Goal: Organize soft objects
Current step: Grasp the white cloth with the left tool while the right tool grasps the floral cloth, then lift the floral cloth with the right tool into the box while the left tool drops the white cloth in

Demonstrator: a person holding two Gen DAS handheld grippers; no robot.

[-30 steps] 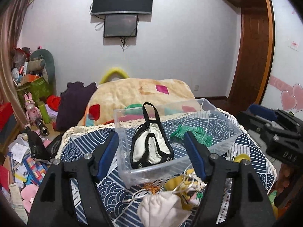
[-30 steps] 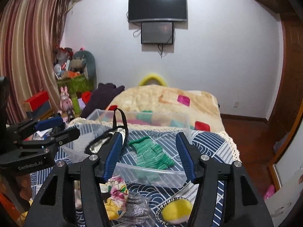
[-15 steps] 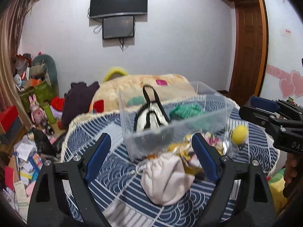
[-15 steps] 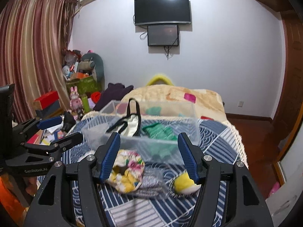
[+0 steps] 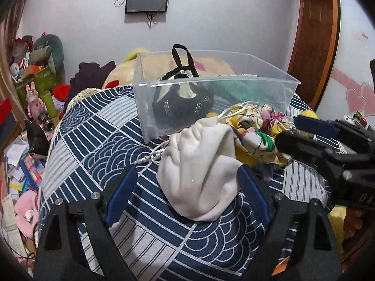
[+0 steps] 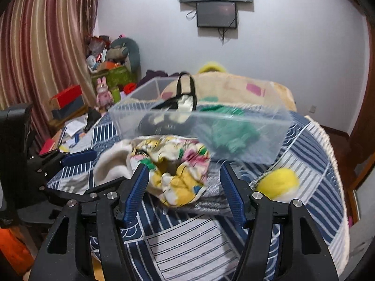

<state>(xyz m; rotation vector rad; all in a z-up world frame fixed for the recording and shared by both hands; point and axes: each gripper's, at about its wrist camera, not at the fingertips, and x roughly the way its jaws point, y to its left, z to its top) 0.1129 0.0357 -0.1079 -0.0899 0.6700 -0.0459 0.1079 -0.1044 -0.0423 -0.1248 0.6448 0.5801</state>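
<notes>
Reaching low and level over the counter, the left tongs stand wide apart, their blue pads either side of the white pouch; I cannot tell if the pads touch it. The right tongs point the same way, also apart, flanking the floral cloth just beside the pouch, a yellow ball lying off their right pad. Ahead of both tongs sits the clear bin, holding a black bag and green cloth.
</notes>
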